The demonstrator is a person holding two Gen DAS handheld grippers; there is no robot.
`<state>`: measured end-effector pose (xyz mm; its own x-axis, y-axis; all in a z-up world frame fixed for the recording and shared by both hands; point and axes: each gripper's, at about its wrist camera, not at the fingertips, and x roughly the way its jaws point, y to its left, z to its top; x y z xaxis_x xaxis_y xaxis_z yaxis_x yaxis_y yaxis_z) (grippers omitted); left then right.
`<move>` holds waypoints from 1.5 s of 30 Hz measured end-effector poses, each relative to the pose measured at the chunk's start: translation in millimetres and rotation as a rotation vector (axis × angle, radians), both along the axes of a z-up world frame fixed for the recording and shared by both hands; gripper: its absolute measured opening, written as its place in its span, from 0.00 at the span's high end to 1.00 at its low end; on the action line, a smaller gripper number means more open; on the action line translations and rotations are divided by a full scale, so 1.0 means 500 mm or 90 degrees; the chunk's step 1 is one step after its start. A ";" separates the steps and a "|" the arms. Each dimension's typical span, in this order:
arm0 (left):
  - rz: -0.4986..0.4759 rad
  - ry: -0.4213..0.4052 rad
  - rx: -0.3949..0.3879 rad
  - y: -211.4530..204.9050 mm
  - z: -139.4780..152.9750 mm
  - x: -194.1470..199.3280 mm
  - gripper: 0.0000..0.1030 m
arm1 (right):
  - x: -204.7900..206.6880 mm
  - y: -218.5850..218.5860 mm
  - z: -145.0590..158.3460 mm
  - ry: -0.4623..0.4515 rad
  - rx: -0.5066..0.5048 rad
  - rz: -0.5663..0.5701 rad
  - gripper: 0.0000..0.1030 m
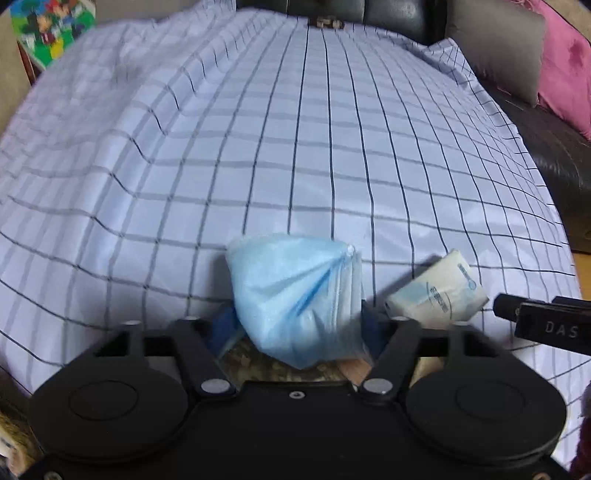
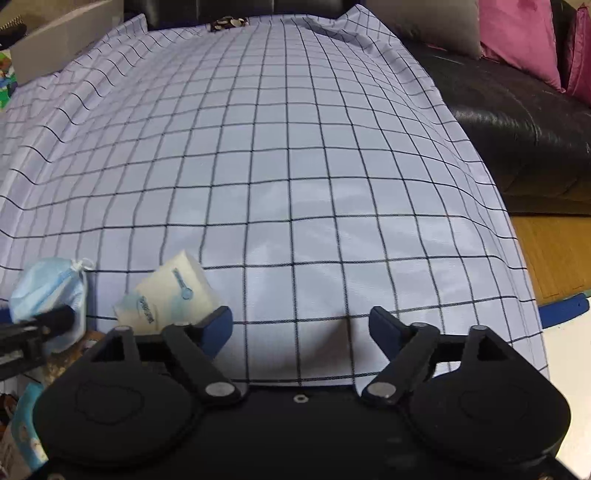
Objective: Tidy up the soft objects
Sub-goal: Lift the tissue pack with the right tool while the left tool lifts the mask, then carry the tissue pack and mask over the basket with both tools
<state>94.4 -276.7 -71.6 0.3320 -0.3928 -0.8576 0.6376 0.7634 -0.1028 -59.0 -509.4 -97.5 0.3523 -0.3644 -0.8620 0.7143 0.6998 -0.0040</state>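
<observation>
White letters "DAS" on the black gripper part [image 1: 550, 325] at the right edge of the left wrist view; the word runs out of view. Tissue pack [image 1: 437, 295]: blue print and a round logo, too blurred to read in either view. Colourful cartoon picture [image 1: 48, 26], top left: no legible words.

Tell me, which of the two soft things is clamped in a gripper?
The crumpled blue face mask, pinched in the left gripper. The white tissue pack lies free on the checked cloth.

hides most of both blue pads [image 1: 371, 325] behind the face mask [image 1: 295, 295]; blurs the tissue pack [image 1: 439, 291] print.
</observation>
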 end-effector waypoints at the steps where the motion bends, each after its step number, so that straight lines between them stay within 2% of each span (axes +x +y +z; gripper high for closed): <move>1: 0.001 0.005 -0.002 0.003 0.000 0.000 0.45 | -0.004 0.004 0.002 -0.009 -0.001 0.007 0.18; 4: 0.010 -0.016 0.000 0.014 0.012 -0.002 0.46 | 0.003 0.020 0.016 -0.026 -0.032 0.017 0.00; 6: 0.022 -0.023 -0.008 0.027 0.025 0.002 0.46 | 0.012 0.039 0.029 -0.034 -0.050 0.020 0.01; 9: 0.041 -0.025 -0.021 0.048 0.044 0.011 0.46 | 0.031 0.056 0.035 -0.041 -0.028 0.048 0.01; 12: 0.059 -0.044 -0.011 0.064 0.053 0.017 0.46 | 0.058 0.072 0.025 -0.038 -0.013 0.074 0.01; 17: 0.075 -0.047 0.010 0.086 0.049 0.031 0.46 | 0.114 0.119 0.010 -0.019 -0.009 0.118 0.01; 21: 0.080 -0.049 0.015 0.106 0.052 0.038 0.46 | 0.159 0.161 -0.011 0.019 -0.027 0.149 0.01; 24: 0.082 -0.055 0.019 0.121 0.057 0.035 0.46 | 0.184 0.165 -0.043 0.072 -0.039 0.157 0.07; 25: 0.081 -0.056 0.020 0.126 0.058 0.032 0.46 | 0.188 0.167 -0.053 0.086 -0.042 0.162 0.20; 27: 0.077 -0.060 0.023 0.134 0.061 0.026 0.46 | 0.186 0.172 -0.061 0.085 -0.044 0.166 0.22; 29: 0.073 -0.066 0.026 0.145 0.066 0.020 0.46 | 0.183 0.168 -0.056 0.078 -0.042 0.155 0.24; 32: 0.067 -0.077 0.029 0.164 0.079 0.010 0.46 | 0.166 0.140 -0.031 0.071 -0.076 0.110 0.24; 37: 0.060 -0.086 0.018 0.209 0.109 -0.013 0.46 | 0.103 0.073 0.007 0.062 -0.064 -0.008 0.24; 45: 0.054 -0.091 -0.014 0.277 0.157 -0.046 0.46 | -0.022 0.067 0.050 0.146 -0.088 -0.066 0.24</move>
<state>71.4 -138.2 7.0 0.4829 -0.3757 -0.7910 0.5797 0.8142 -0.0329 -69.8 -475.9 -72.7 0.1087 -0.5076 -0.8547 0.7510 0.6052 -0.2639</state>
